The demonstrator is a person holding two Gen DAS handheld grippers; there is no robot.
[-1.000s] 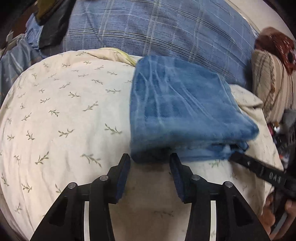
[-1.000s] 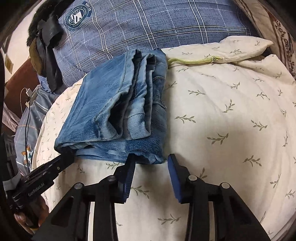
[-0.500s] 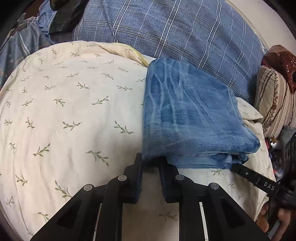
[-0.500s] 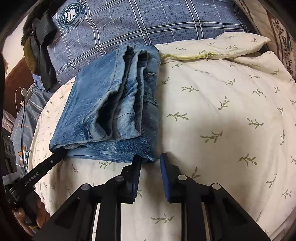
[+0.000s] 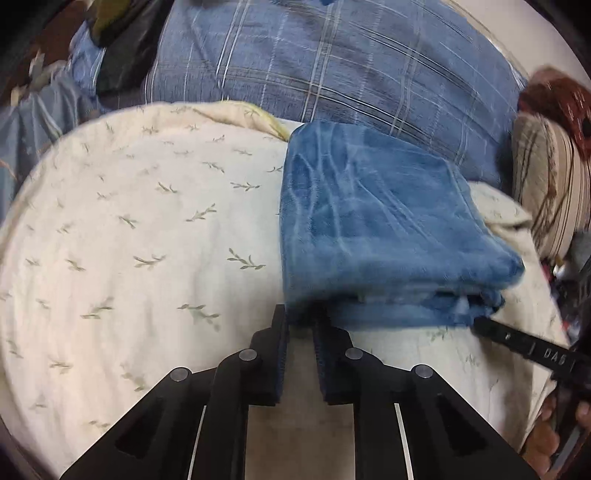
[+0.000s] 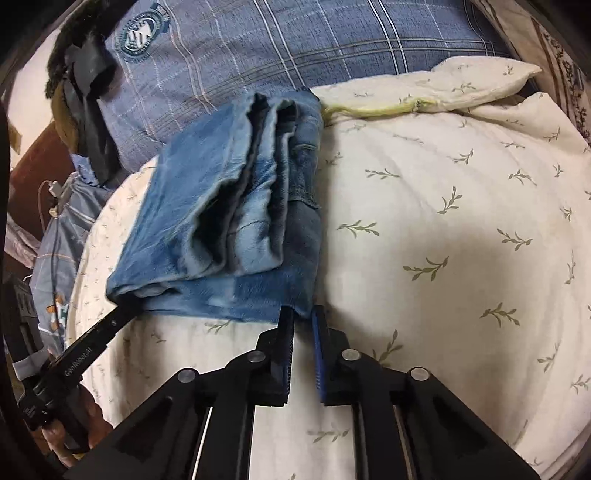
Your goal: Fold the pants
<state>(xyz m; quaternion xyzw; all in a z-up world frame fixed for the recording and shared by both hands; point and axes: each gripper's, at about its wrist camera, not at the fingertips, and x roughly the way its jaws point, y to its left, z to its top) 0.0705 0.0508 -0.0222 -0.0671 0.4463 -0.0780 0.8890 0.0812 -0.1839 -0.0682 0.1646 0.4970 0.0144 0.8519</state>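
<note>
The left tool (image 5: 300, 321) has just been closing and now pinches the near left corner of the jeans (image 5: 376, 229) — its dark pads sit narrow, with the blue denim edge caught between them. The right tool (image 6: 303, 319) has just been closing as well, and it grips the near right corner of the same jeans (image 6: 236, 221), the fabric's lower edge tucked between its blue-faced pads. Each tool shows in the other's view as a black finger reaching in under the far corner of the denim, with part of a hand (image 6: 70, 424) behind it. The jeans lie folded into a thick, roughly rectangular stack, the layered folds open toward the right side in the right wrist view, the smooth top face showing in the left wrist view. They rest on a cream duvet (image 5: 140, 236) printed with small green sprigs, toward its far edge, just beside a yellowish seam (image 6: 373, 109). Behind the stack lies a blue plaid pillow (image 5: 332, 70) bearing a round crest (image 6: 142, 33). A striped cushion (image 5: 546, 192) stands at the right edge of the left wrist view — dark clothing (image 6: 85, 92) is heaped at the left of the right wrist view.
</note>
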